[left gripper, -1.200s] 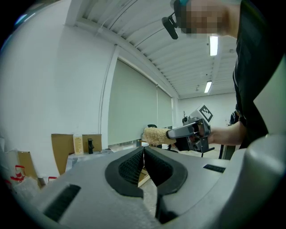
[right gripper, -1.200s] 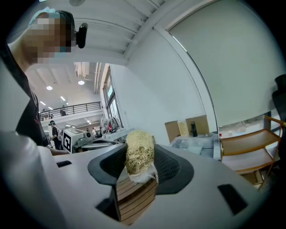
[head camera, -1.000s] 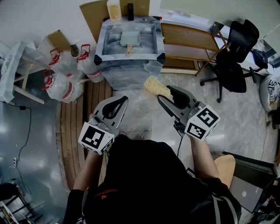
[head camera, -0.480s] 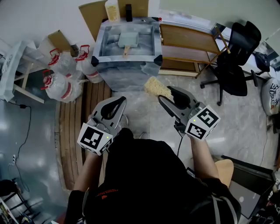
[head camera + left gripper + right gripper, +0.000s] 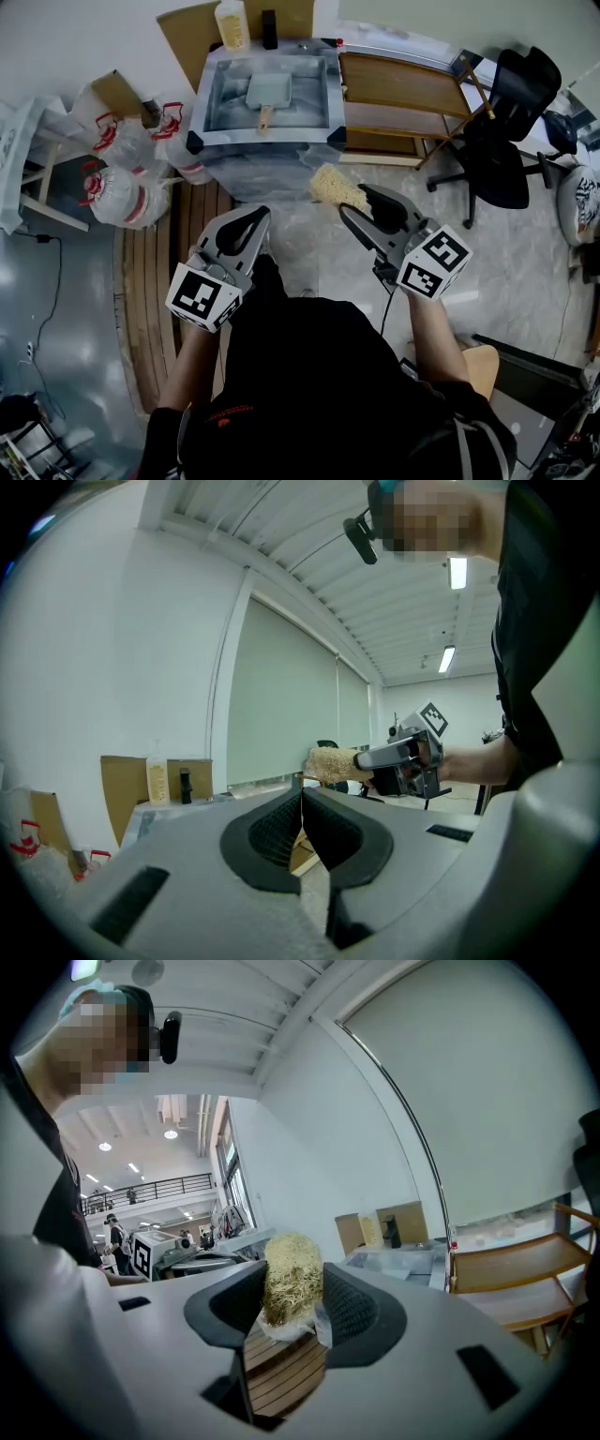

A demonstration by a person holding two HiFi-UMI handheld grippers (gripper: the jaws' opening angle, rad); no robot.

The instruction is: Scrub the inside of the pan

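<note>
Straw-yellow scrubber [image 5: 292, 1274]: fibrous wad, clamped between my right tongs [image 5: 352, 199]; it sticks out past the tips toward the basin.
Left tongs [image 5: 302, 803]: pads pressed together with nothing between them; held on the near side of the basin, well short of it.
Pan [image 5: 267, 89]: grey, rectangular, wooden handle pointing toward me; lies flat inside the basin [image 5: 262, 137], near its middle.
Status: scrubbing not begun, by my reading; both tongs are on the near side of the basin, well apart from the pan.
Step in hand: carry the scrubber over the basin's near rim and down into the pan.
Doing it well: I judge the pan may slide under strokes, so the left tongs should pin the handle first. Lead with the wad, not the tips. Work corners and walls as well as the bottom.
Around: bottle [image 5: 230, 23] and a dark small container [image 5: 270, 26] at the far edge of the basin; wooden rack [image 5: 403, 84] just beside its right side; water jugs [image 5: 127, 155] on the floor to its left; office chair [image 5: 511, 122] beyond the rack.
In the way: the basin's near rim, which I must clear; the pan's handle lies along my approach.
</note>
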